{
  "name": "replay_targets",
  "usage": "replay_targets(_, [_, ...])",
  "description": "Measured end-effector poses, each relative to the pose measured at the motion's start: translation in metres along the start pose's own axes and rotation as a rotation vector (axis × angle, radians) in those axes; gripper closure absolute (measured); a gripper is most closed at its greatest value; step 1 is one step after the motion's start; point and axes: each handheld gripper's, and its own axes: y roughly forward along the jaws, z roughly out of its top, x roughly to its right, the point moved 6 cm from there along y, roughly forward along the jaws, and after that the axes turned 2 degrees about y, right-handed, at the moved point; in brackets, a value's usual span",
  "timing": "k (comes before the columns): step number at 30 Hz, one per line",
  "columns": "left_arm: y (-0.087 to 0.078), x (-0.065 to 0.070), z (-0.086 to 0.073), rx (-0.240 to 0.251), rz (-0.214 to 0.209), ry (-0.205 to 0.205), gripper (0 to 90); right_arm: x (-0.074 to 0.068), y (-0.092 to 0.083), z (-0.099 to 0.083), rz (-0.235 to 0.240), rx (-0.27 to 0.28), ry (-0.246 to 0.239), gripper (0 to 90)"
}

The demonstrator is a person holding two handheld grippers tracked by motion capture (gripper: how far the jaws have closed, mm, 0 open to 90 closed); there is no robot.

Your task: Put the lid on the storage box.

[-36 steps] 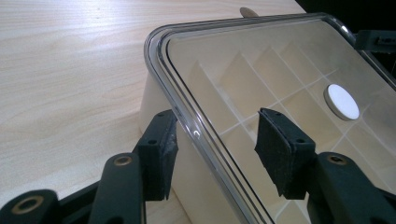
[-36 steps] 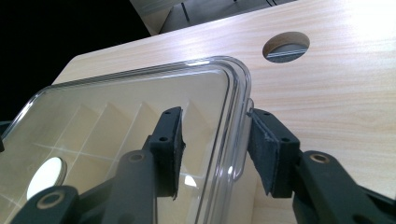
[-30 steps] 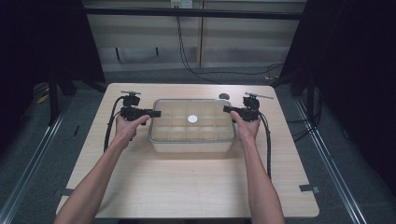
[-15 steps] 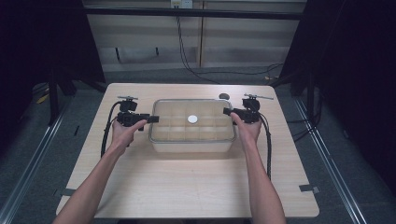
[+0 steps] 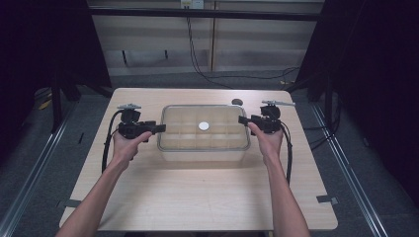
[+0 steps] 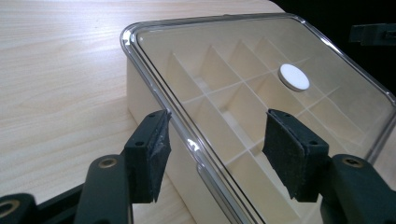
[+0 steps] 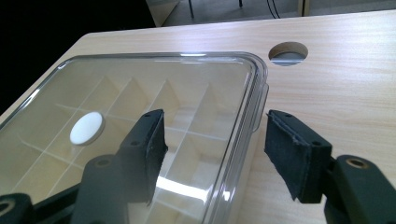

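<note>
Both sets of jaws have just been opening and now stand wide with nothing pinched: the left gripper (image 6: 215, 154) straddles the near rim of the clear lid (image 6: 261, 84), the right gripper (image 7: 212, 154) straddles the opposite rim. Between the 2 sits the compartment box (image 5: 203, 150) on the table (image 5: 197, 202). That lid looks stiff, light and slick, so best gripped at its raised end lips.
</note>
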Motion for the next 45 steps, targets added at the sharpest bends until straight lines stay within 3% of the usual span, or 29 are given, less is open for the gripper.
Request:
replay_targets(7, [-0.013,0.009,-0.008,-0.024,0.037,0.09,39.8,-0.007,-0.016,-0.006,0.029,0.019,-0.044,37.0])
replay_targets(9, [-0.018,0.01,-0.01,-0.017,0.043,0.091,38.3,-0.011,-0.021,-0.01,0.031,0.033,-0.075,36.1])
replay_targets(11, [-0.025,0.011,-0.012,0.008,0.055,0.081,37.7,-0.015,-0.025,-0.016,0.05,0.042,-0.076,35.4])
replay_targets(14, [-0.032,0.011,-0.018,0.008,0.081,0.085,37.6,-0.019,-0.032,-0.024,0.057,0.04,-0.09,33.9])
replay_targets(19, [-0.043,0.016,-0.029,0.008,0.061,0.079,37.7,-0.026,-0.047,-0.032,0.071,0.034,-0.115,30.9])
replay_targets(21, [-0.045,0.019,-0.034,-0.013,0.048,0.069,35.5,-0.028,-0.054,-0.036,0.078,0.034,-0.123,29.4])
replay_targets(23, [-0.048,0.02,-0.039,-0.011,0.067,0.083,33.8,-0.028,-0.06,-0.041,0.06,0.041,-0.14,28.0])
replay_targets(31, [-0.064,0.034,-0.055,-0.049,0.076,0.158,32.3,-0.027,-0.085,-0.061,0.082,0.033,-0.122,25.0])
replay_targets(35, [-0.07,0.036,-0.063,-0.031,0.096,0.148,32.0,-0.026,-0.095,-0.072,0.08,0.024,-0.123,23.8])
replay_targets(41, [-0.077,0.038,-0.084,-0.069,0.093,0.15,29.2,-0.023,-0.111,-0.089,0.054,0.031,-0.116,23.9])
replay_targets(45, [-0.089,0.042,-0.097,-0.065,0.087,0.145,28.0,-0.022,-0.119,-0.104,0.058,0.021,-0.1,24.2])
